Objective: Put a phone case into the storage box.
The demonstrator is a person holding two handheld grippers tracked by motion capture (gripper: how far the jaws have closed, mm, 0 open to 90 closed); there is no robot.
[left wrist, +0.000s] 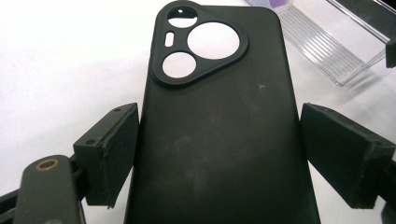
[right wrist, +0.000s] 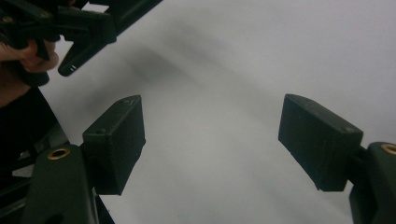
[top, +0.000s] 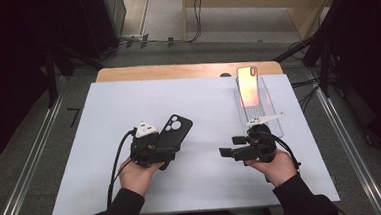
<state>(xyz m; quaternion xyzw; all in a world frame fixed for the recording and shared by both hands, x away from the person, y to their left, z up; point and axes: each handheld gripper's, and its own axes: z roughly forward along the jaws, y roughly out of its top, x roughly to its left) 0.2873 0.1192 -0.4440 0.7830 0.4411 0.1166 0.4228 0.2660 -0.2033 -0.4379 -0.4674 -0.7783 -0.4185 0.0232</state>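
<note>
On the counter, left: our left hand-held gripper (left wrist: 219, 154) straddles the black phone case (left wrist: 219, 140), jaws apart.
Right: our right hand-held gripper (right wrist: 210, 144) gapes empty.
Risk: an off-centre squeeze may twist the case away.

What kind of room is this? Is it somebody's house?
Probably not a house; it looks like a lab or recording workroom. A white sheet covers the table, cables trail over a grey floor, and a person's left gripper straddles a black phone case.
</note>
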